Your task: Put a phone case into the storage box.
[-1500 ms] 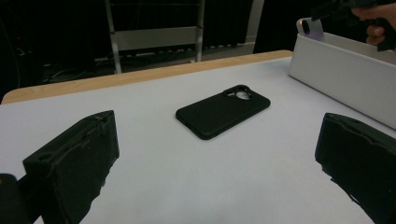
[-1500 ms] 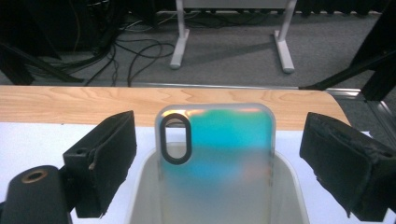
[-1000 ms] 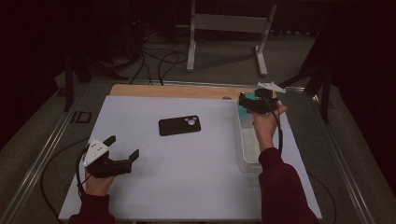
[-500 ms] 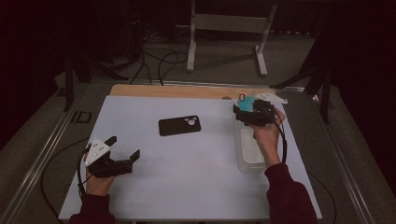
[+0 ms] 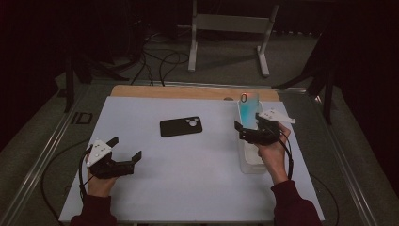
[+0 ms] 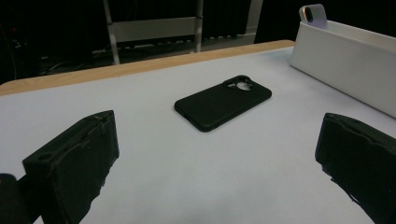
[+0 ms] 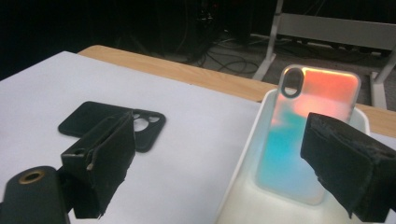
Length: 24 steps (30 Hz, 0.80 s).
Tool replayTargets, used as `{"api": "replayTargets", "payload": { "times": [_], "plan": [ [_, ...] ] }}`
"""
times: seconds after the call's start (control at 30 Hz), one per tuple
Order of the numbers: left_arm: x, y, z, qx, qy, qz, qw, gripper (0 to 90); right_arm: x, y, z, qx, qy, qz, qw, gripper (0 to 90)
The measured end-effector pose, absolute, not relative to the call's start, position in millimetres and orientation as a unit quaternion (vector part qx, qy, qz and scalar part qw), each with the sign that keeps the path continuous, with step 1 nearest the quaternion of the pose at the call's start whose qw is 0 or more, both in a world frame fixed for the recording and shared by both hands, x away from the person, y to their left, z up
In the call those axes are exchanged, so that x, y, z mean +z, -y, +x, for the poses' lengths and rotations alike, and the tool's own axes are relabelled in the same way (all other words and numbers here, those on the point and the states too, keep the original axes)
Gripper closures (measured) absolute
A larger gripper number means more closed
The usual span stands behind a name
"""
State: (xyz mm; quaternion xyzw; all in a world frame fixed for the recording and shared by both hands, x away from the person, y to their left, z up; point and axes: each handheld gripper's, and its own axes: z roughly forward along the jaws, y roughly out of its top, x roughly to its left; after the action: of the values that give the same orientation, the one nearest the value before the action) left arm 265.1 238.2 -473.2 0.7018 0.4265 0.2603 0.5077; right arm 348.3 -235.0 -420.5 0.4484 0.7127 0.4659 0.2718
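The right claw point(image 5: 245, 129) had drawn back toward the person since half a second before, when it was bent over the far end of the white tray point(image 5: 248, 162). It now hovered above the tray's middle with its jaws spread wide and nothing between them. The iridescent phone case point(image 5: 248, 109), which had been at the claw a moment earlier, now stood nearly upright on its own in the far end of the tray, leaning against the end wall, its camera cut-out at the top. In the right gripper view the case point(image 7: 303, 130) showed between the parted jaws but beyond them, untouched.

The left claw point(image 5: 124, 148) had not shifted across the frames. It rested low at the near left of the table point(image 5: 197, 179), jaws open and empty, pointed toward the black phone case point(image 5: 181, 126), which lay flat in the middle of the table exactly where it had been, well apart from both claws.
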Motion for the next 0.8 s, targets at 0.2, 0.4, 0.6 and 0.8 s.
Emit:
{"api": "replayTargets", "payload": {
  "times": [0.2, 0.4, 0.6, 0.8],
  "plan": [
    [-473.2, -237.9, 264.9, 0.259, -0.426, 0.703, 0.507, 0.0, -429.0, 237.3, 333.6, 0.472, -0.715, 0.440, 0.268, 9.7],
    [-473.4, -237.4, 266.1, 0.259, -0.428, 0.706, 0.502, 0.0, -433.9, 235.9, 321.5, 0.480, -0.716, 0.431, 0.268, 9.9],
    [-472.1, -236.3, 267.3, 0.258, -0.429, 0.708, 0.498, 0.0, -436.4, 238.0, 306.8, 0.498, -0.711, 0.417, 0.271, 10.6],
    [-472.7, -236.8, 268.3, 0.257, -0.433, 0.708, 0.495, 0.0, -441.7, 242.1, 291.6, 0.520, -0.699, 0.406, 0.276, 10.1]
  ]
}}
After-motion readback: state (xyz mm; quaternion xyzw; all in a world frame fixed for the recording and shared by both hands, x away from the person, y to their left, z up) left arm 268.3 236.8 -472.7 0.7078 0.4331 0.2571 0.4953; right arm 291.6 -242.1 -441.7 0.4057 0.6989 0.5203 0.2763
